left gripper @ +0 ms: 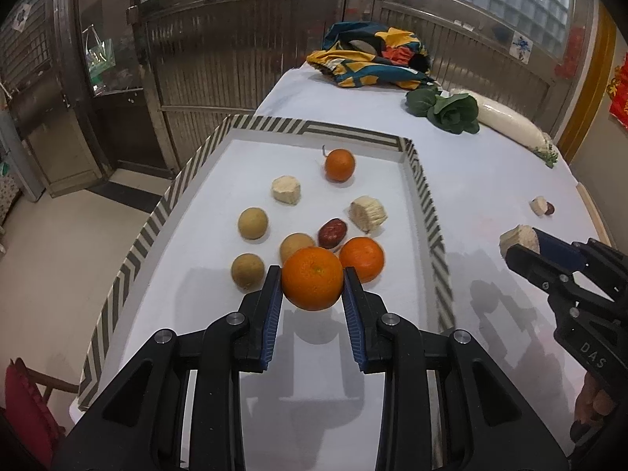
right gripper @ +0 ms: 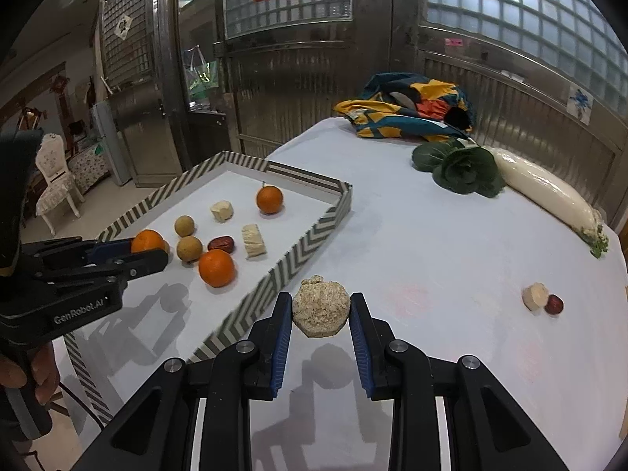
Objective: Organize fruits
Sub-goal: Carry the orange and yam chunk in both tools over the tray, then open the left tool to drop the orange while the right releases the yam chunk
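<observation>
Orange (left gripper: 312, 278) pinched in left gripper (left gripper: 313, 278), above striped tray (left gripper: 426, 192) w/ more fruit. Pale cut chunk (right gripper: 321, 310) clamped in right gripper (right gripper: 321, 312), over white table (right gripper: 431, 243) beside tray. "GenRobot.AI" on left gripper, "DAS" on right.

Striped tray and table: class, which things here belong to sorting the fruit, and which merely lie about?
Job: striped tray, orange in left gripper, cut chunk in right gripper, chunk and date on table.
Lying about: leafy green, white radish, patterned cloth.
</observation>
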`<state>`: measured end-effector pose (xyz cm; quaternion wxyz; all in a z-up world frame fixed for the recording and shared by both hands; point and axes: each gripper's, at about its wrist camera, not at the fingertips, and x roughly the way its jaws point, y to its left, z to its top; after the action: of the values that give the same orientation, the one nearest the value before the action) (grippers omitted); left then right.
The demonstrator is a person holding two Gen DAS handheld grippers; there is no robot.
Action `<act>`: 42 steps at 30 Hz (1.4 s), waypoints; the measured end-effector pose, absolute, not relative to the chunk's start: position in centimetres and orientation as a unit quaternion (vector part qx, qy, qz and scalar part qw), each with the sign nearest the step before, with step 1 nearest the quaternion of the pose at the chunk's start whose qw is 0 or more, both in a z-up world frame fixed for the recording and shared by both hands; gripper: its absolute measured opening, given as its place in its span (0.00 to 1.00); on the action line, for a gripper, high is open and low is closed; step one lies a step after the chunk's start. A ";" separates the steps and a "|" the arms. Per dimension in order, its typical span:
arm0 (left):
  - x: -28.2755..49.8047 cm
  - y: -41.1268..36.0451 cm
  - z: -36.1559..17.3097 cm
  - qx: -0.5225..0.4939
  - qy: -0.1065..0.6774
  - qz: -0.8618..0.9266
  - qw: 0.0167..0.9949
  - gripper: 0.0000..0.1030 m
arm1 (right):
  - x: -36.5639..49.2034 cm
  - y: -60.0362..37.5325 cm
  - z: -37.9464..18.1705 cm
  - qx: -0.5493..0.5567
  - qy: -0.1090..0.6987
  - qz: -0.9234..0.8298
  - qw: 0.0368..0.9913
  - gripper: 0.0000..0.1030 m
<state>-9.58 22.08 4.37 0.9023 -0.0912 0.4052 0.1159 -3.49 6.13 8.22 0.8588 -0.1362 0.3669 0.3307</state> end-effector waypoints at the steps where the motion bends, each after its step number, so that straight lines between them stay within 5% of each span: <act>1: -9.6 22.2 4.3 -0.091 0.406 0.117 0.902 0.29 | -3.4 6.4 8.2 -0.136 0.368 0.334 0.857 0.27; 42: -7.6 25.0 2.1 -0.091 0.441 0.138 0.882 0.29 | -4.4 17.9 3.2 -0.231 0.414 0.431 0.768 0.28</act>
<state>-7.63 25.00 2.09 0.8820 -0.0906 0.4415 0.1375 -4.39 17.94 3.19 0.7683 -0.2306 0.4136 0.4307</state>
